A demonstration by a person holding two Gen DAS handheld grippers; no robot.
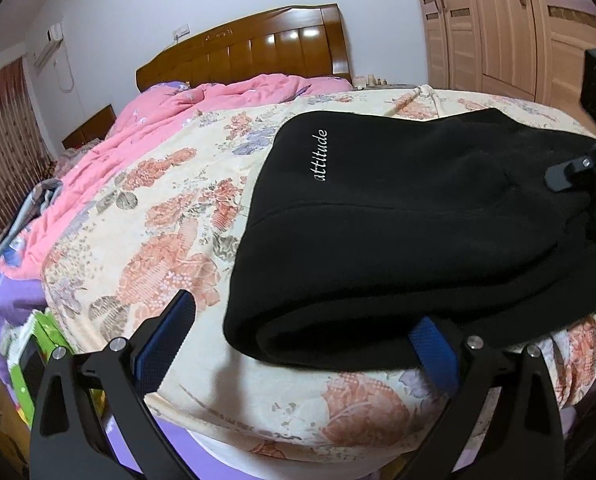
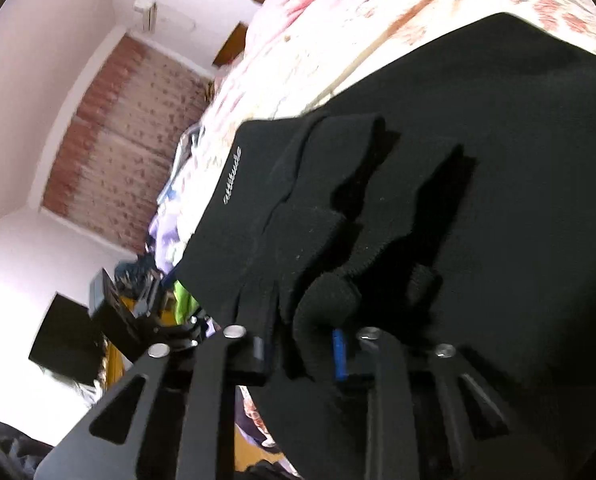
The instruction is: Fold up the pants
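Note:
Black fleece pants [image 1: 397, 232], folded into a thick stack with white "attitude" lettering, lie on the floral bedspread [image 1: 170, 216]. My left gripper [image 1: 301, 312] is open wide at the stack's near corner. One of its blue pads [image 1: 166, 336] rests on bare bedspread, and the tip of the other is tucked under the fabric's edge. In the right wrist view the pants [image 2: 477, 140] fill the frame. My right gripper [image 2: 298, 344] is shut on a bunched fold of them. That gripper also shows at the stack's right side [image 1: 577, 168].
A pink quilt [image 1: 138, 120] is heaped toward the wooden headboard [image 1: 250, 48]. A wardrobe [image 1: 497, 20] stands at the right and a patterned curtain [image 2: 130, 128] hangs beyond the bed. A green box [image 1: 38, 344] sits beside the bed's near left edge.

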